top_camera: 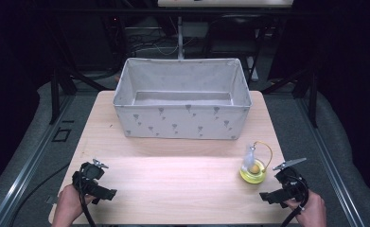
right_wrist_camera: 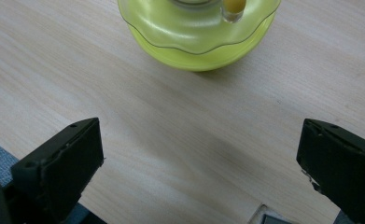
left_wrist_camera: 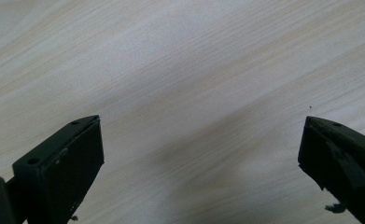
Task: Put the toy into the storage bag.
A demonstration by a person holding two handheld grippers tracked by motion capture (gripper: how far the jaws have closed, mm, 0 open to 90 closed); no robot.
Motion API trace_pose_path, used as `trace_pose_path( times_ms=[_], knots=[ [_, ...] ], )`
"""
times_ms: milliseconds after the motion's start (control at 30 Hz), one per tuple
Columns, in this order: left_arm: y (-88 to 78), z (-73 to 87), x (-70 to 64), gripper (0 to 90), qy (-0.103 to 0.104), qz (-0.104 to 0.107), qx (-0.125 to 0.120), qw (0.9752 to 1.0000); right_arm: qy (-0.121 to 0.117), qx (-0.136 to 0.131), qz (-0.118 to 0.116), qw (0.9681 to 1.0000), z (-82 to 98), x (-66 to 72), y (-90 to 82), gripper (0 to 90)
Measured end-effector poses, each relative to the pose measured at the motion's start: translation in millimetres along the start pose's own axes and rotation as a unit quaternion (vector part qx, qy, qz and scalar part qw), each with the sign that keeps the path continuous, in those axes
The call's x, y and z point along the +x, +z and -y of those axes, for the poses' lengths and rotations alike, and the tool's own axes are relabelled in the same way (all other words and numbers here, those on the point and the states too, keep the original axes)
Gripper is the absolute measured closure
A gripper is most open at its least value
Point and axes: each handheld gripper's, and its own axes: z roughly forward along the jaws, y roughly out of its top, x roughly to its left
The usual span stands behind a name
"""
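- Nearest us, the right gripper [top_camera: 273,197] sits just short of the yellow-green toy [top_camera: 253,171], jaws spread wide and nothing between them.
- The left gripper [top_camera: 108,194] is well off to the toy's left over bare table [top_camera: 173,189], jaws wide apart too, empty.
- The toy itself stands on the table's right side, upright. It looks like light, hard, glossy plastic, so likely slippery on that rounded scalloped bowl [right_wrist_camera: 199,37].
- Best bite, I'd say: the thin yellow loop handle [top_camera: 267,150] or the narrow clear neck [top_camera: 250,153].
- Beyond the toy, the grey fabric bin [top_camera: 182,120] waits with small printed motifs; no readable writing anywhere.
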Motion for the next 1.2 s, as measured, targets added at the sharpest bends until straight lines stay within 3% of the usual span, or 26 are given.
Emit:
trace_pose_path(
  times_ms=[267,400,533,667,733,967,1200],
  knots=[
    [-0.4,-0.1,-1.3,0.3,0.004,0.005,0.001,1.0,0.004,-0.007,0.002,1.0,-1.9,0.1,-8.0,0.4],
    [-0.5,1.0,-1.1,0.3,0.002,0.007,-0.002,1.0,-0.013,0.01,0.004,0.9998,-8.3,5.3,-11.8,0.4],
    [-1.7,2.4,-1.7,0.3,0.002,0.008,-0.002,1.0,-0.013,0.006,0.004,0.9999,-13.8,7.0,-18.4,0.4],
    [-2.2,2.6,-2.1,0.3,0.002,0.009,-0.002,1.0,-0.028,0.013,0.004,0.9995,-16.8,8.3,-23.4,0.1],
    [-1.3,1.6,-2.5,0.2,0.0,0.009,-0.001,1.0,-0.031,0.006,-0.009,0.9995,-20.1,9.4,-27.4,0.0],
    [-0.3,-1.3,-4.7,0.2,0.004,0.01,0.001,0.9999,-0.052,-0.002,-0.005,0.9987,-31.8,6.4,-42.9,0.1],
    [-0.7,-0.5,-4.2,0.1,0.005,0.01,0.002,0.9999,-0.097,-0.013,0.001,0.9952,-55.8,7.8,-57.2,2.5]
  ],
)
